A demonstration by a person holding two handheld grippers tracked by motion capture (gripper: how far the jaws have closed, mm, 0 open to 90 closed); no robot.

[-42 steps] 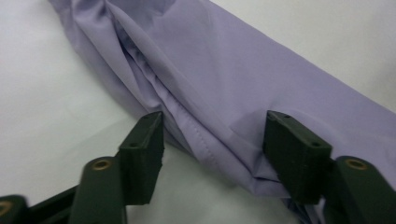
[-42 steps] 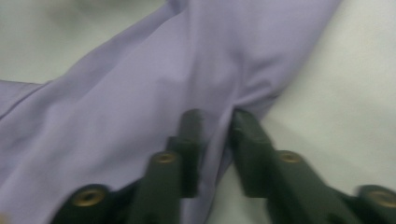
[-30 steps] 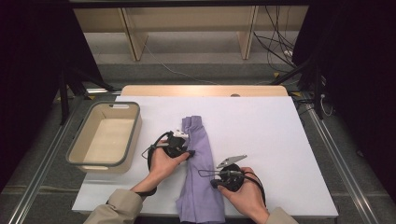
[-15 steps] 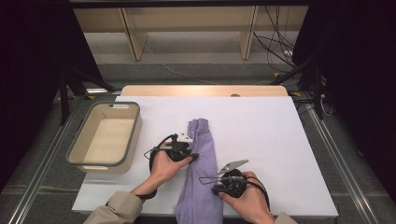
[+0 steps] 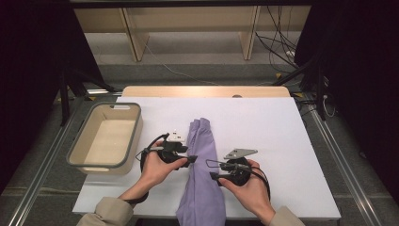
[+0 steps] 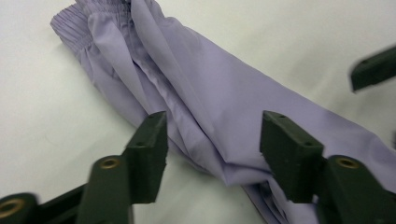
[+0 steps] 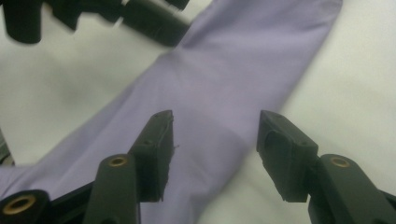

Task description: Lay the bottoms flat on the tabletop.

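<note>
The lilac garment (image 5: pixel 202 174) lies as a long narrow strip on the white tabletop (image 5: pixel 282 141). It runs from the middle of the tabletop down to the near edge, where its lower end hangs over. Its gathered elastic end points away from the person.

A second ago both claws were closed at the sides of this strip, the left claw (image 5: pixel 190 160) at its left edge and the right claw (image 5: pixel 214 176) at its right edge. Now both have just been opening. In the left gripper view the two black jaws stand apart above the folded edge, and the cloth (image 6: pixel 224 107) lies flat below them, not pinched. In the right gripper view the jaws are also apart, with the smooth cloth (image 7: pixel 233 84) under them and nothing pressed between the pads. Both hands are a little higher than before, and the strip looks slightly narrower and tidier than a second ago.

I judge that the lengthwise fold is finished and the garment is released. It keeps its shape alone, so the fold seems to hold. The next step is probably a fold across the length, or a move toward the beige bin (image 5: pixel 106 139), which stands to the left of the garment, well apart from it, with nothing inside.
</note>
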